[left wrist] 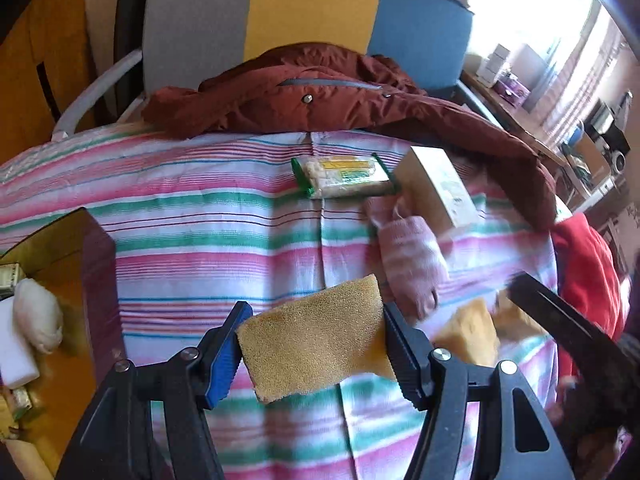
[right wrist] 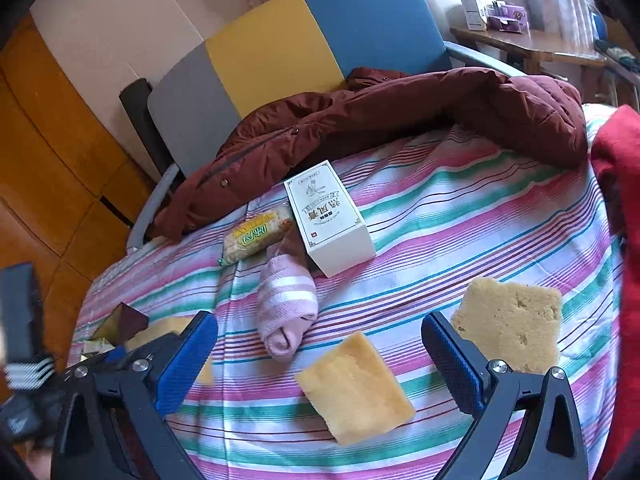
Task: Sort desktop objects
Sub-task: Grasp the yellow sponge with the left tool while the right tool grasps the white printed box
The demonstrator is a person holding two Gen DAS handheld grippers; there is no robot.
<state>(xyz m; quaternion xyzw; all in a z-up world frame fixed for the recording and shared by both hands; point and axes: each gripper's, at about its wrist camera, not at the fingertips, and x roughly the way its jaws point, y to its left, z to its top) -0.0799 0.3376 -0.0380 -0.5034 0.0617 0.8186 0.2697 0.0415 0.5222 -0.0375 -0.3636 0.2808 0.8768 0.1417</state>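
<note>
A yellow sponge (left wrist: 320,344) is being pinched by the left gripper (left wrist: 316,354) & held above the striped cloth (left wrist: 200,248); likely next it's being put in the dark box (left wrist: 80,264) at left. The right gripper (right wrist: 320,360) is being held spread, empty, over 2 more sponges (right wrist: 354,386). Box insides are being shown only by the left view; the carton (right wrist: 332,220) label only by the right.

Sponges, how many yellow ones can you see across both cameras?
3. One sponge is clamped in the left gripper; a second sponge lies between the right gripper's open fingers; a third sponge lies beside it. Others may be hidden.
</note>
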